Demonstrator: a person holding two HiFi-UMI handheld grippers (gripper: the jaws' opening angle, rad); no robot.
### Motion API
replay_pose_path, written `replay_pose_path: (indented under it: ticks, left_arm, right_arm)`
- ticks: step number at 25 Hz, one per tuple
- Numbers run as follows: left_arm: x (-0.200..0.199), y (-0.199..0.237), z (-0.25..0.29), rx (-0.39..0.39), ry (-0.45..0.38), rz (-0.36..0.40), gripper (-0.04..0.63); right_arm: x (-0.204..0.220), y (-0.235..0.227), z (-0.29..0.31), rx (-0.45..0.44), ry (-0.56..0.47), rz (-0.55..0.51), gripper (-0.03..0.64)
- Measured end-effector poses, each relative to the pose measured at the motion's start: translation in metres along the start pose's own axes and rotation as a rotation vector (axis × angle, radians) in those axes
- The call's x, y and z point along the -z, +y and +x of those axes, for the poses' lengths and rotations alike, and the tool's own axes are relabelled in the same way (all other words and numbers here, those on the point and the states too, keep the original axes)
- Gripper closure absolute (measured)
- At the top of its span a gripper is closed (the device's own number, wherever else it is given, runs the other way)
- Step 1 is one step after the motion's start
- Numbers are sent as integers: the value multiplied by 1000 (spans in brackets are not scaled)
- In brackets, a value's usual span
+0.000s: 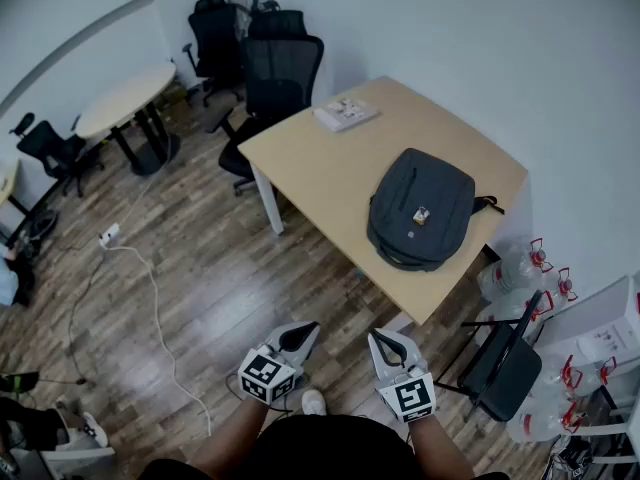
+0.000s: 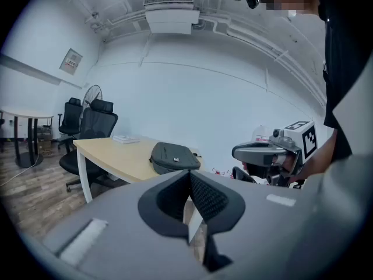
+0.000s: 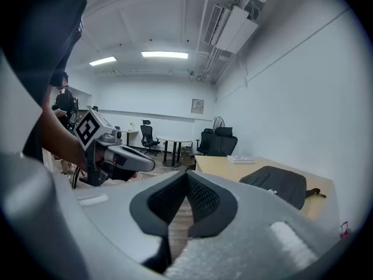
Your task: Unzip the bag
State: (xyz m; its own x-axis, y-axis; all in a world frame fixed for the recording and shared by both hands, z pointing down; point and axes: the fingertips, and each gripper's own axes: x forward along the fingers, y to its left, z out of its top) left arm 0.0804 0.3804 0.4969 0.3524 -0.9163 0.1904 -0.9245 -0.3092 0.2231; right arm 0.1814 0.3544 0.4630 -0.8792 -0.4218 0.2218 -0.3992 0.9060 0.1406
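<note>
A dark grey backpack (image 1: 420, 209) lies flat on the light wooden table (image 1: 320, 158), near its right end. It also shows far off as the backpack (image 2: 173, 157) in the left gripper view and the backpack (image 3: 277, 183) in the right gripper view. My left gripper (image 1: 303, 336) and right gripper (image 1: 384, 342) hang side by side over the floor, well short of the table. Both have their jaws together with nothing between them. The right gripper (image 2: 256, 152) appears in the left gripper view, and the left gripper (image 3: 137, 163) in the right one.
A white booklet (image 1: 346, 113) lies at the table's far end. Black office chairs (image 1: 280, 73) stand behind it, and a round table (image 1: 122, 98) at far left. A black chair (image 1: 500, 368) and water bottles (image 1: 520, 268) crowd the right side. A white cable (image 1: 160, 328) runs across the wood floor.
</note>
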Motion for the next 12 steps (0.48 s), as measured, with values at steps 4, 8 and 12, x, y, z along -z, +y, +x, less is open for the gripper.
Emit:
replay_pose_path:
  ticks: [4,8,12]
  left_arm:
    - [1,-7,1,-2,7,10,577]
    - [2,-10,2,2,11,19,577]
    - [4,-8,-2,-1,6,15,577]
  right_arm:
    - [1,0,-10,12,-5,14,615]
    - [2,-3,-11,19,-13,21,615]
    - [1,0,-9,23,-11,19,615]
